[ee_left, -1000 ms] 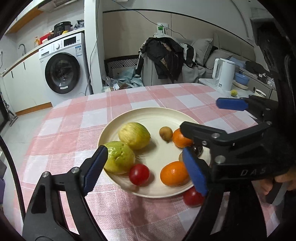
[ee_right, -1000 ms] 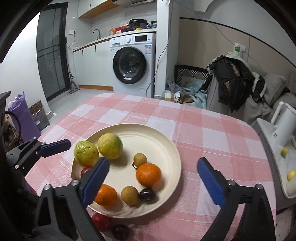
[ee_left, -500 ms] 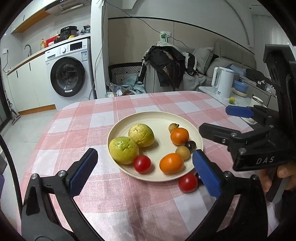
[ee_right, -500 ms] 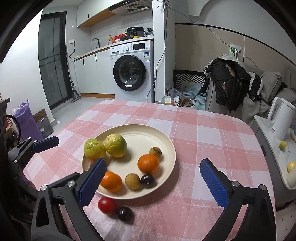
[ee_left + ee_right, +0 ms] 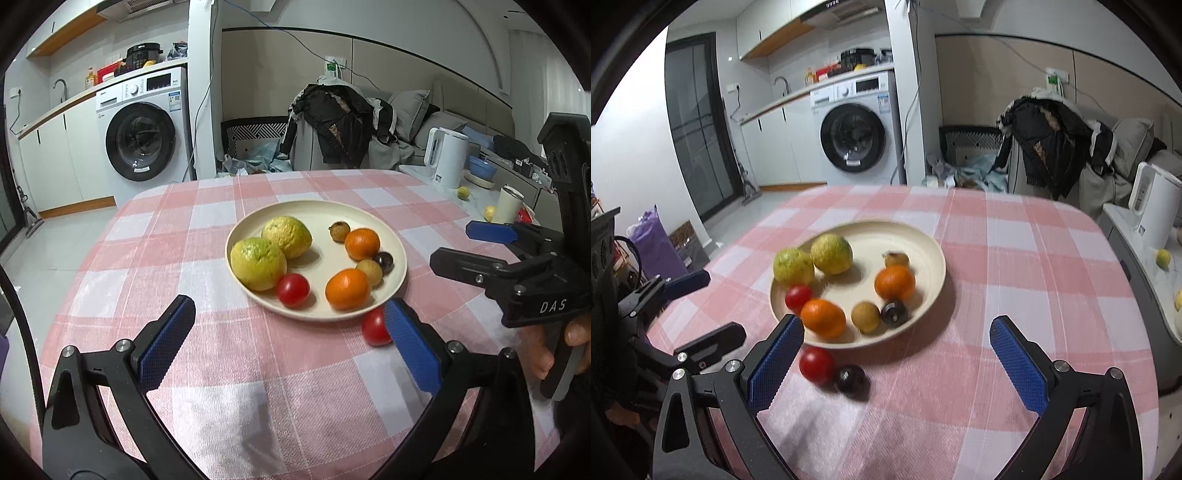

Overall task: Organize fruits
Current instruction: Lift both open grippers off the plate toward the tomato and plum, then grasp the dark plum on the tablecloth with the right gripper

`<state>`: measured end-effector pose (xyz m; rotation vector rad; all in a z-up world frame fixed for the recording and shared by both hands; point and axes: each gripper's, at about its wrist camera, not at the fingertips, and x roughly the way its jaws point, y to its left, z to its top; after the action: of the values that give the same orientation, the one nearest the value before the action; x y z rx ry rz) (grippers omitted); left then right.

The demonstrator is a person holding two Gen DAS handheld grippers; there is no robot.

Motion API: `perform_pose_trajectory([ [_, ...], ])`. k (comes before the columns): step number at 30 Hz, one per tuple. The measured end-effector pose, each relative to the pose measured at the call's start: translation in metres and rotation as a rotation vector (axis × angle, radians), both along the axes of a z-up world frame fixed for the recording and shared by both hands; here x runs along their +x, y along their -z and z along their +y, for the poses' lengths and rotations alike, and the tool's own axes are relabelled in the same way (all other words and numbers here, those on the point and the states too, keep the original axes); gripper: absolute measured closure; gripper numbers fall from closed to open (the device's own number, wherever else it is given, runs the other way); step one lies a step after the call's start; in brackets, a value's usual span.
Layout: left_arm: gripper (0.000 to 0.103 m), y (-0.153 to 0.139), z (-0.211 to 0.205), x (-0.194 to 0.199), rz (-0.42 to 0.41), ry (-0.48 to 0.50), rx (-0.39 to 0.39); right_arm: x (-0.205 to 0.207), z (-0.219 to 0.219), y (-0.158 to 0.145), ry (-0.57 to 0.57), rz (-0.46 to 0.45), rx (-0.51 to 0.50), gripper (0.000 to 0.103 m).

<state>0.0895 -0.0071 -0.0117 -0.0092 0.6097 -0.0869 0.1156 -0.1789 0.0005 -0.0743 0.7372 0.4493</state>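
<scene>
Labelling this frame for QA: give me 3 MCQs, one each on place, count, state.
1. Where is the dark plum off the plate?
A. beside the loose red tomato
B. by the kettle
C. on the floor
2. How many oranges lie on the plate?
A. one
B. two
C. four
3. How do both grippers' jaws stand?
A. shut on fruit
B. open, empty
C. shut, empty

1 A: they lie side by side on the cloth.
2 B: two orange fruits show.
3 B: both pairs spread wide.
</scene>
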Motion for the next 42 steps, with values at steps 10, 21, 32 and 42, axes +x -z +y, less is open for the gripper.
perform_pose_trajectory([
  [10,0.001,0.009,-0.004,0.004,0.019,-0.012,0.007,0.0,0.01,0.021,-0.032,0.067,-0.15,0.0],
  [21,0.001,0.008,-0.006,0.006,0.011,-0.014,0.023,-0.004,0.023,0.036,-0.098,0.097,-0.215,0.0],
  [32,0.001,0.01,-0.005,0.008,0.019,-0.018,0.017,-0.002,0.028,0.052,-0.125,0.145,-0.261,0.0],
  [42,0.001,0.013,-0.003,0.012,0.034,-0.019,0.012,0.009,0.024,0.06,-0.066,0.174,-0.262,0.0],
])
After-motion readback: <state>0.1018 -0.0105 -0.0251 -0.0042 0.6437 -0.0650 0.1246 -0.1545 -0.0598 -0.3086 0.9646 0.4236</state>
